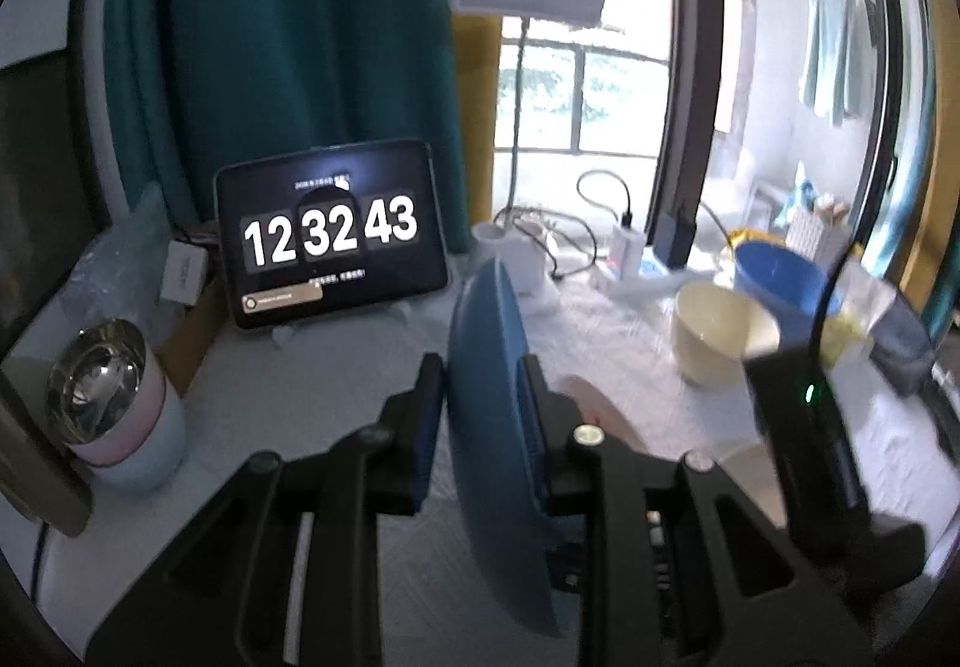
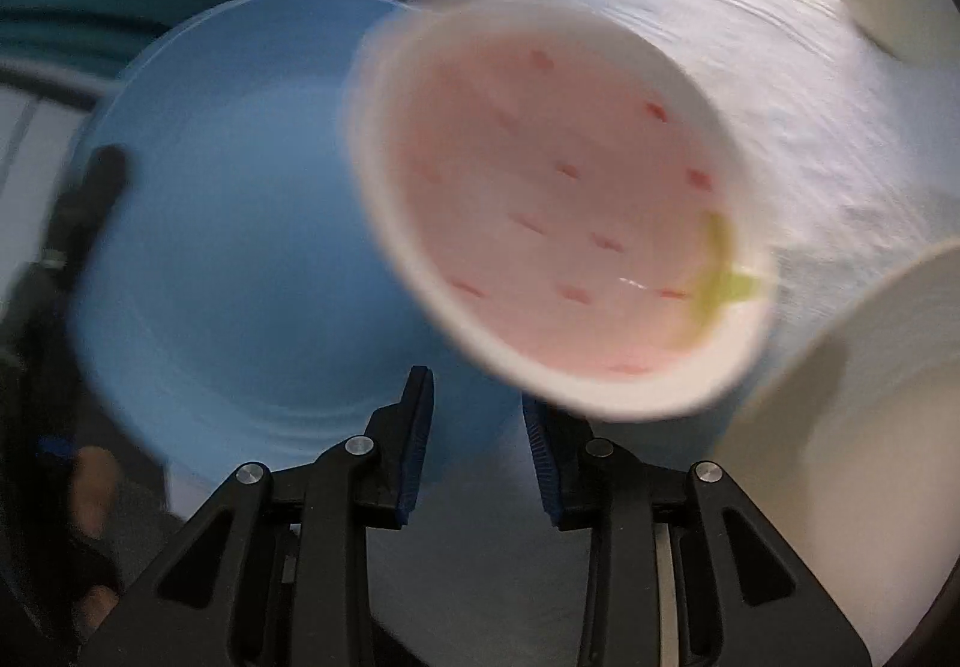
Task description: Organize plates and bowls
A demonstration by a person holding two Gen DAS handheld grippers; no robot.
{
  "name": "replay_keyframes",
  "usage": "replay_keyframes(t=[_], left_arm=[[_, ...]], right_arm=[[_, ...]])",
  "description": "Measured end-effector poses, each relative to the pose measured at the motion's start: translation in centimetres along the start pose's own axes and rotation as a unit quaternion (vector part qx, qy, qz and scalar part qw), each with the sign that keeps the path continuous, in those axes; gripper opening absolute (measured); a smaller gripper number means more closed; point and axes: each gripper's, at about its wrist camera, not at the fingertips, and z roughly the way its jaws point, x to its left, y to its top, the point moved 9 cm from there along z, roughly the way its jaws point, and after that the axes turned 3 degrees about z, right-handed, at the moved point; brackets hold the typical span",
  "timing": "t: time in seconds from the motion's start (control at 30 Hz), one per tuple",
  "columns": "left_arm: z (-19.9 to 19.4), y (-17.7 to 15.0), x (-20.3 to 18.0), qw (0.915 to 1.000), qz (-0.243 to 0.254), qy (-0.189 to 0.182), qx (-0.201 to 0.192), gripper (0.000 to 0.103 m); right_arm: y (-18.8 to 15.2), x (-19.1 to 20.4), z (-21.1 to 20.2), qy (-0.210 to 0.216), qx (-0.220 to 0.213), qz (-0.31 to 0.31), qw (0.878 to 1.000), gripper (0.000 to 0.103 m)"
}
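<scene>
Edgewise: blue plate pinched in the left claw

Now the left claw [image 1: 483, 397] is pinching the blue plate [image 1: 489, 379] by its rim, holding it on edge above the white worktop [image 1: 312, 391]. Left of the plate stands a tablet clock [image 1: 330, 232]; beyond the plate on the right sit a cream bowl [image 1: 717, 331] and, behind that, a blue bowl [image 1: 780, 277]. Seen from the right wrist, the right claw [image 2: 477, 430] is spread with nothing between its pads, below the plate's face. A pink strawberry-print plate [image 2: 552, 205] overlaps the blue plate's right side; whether they touch cannot be told
</scene>
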Motion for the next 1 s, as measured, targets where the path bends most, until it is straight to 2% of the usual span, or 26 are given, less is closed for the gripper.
replay_keyframes(t=[0.03, 0.27, 0.37, 0.5, 0.57, 0.73, 0.83, 0.93, 1.0], left_arm=[[0.0, -0.4, 0.5, 0.9999, 0.001, 0.013, 0.0, 0.026], [0.3, -3.6, 4.2, 0.9984, -0.025, 0.041, 0.029, 0.025], [0.3, -4.5, 4.8, 0.998, -0.027, 0.047, 0.033, 0.026], [0.3, -5.3, 5.0, 0.9978, -0.028, 0.048, 0.036, 0.026], [0.2, -5.6, 5.3, 0.9976, -0.031, 0.049, 0.037, 0.026], [1.2, -6.6, 6.0, 0.9966, -0.036, 0.053, 0.052, 0.026], [1.8, -7.4, 6.5, 0.996, -0.033, 0.058, 0.059, 0.026], [2.6, -8.4, 6.7, 0.9953, -0.031, 0.053, 0.074, 0.025], [2.9, -9.1, 6.9, 0.9945, -0.039, 0.047, 0.085, 0.025]], right_arm=[[-0.1, 0.6, 0.1, -0.005, -0.002, -0.008, 1.0, 0.034], [-1.7, 2.2, 2.0, -0.03, 0.01, -0.028, 0.999, 0.033], [-1.2, 2.0, 1.4, -0.062, -0.026, -0.035, 0.997, 0.033], [-0.3, -0.1, 1.8, -0.094, -0.045, -0.014, 0.994, 0.033], [0.8, -1.1, 1.5, -0.115, -0.06, -0.005, 0.992, 0.029], [3.1, -4.0, -0.4, -0.17, -0.097, 0.015, 0.981, 0.03], [2.6, -4.5, -1.2, -0.186, -0.094, 0.01, 0.978, 0.03], [3.4, -4.0, 0.9, -0.191, -0.078, -0.002, 0.978, 0.03], [2.8, -3.9, 1.4, -0.195, -0.065, -0.01, 0.979, 0.03]])
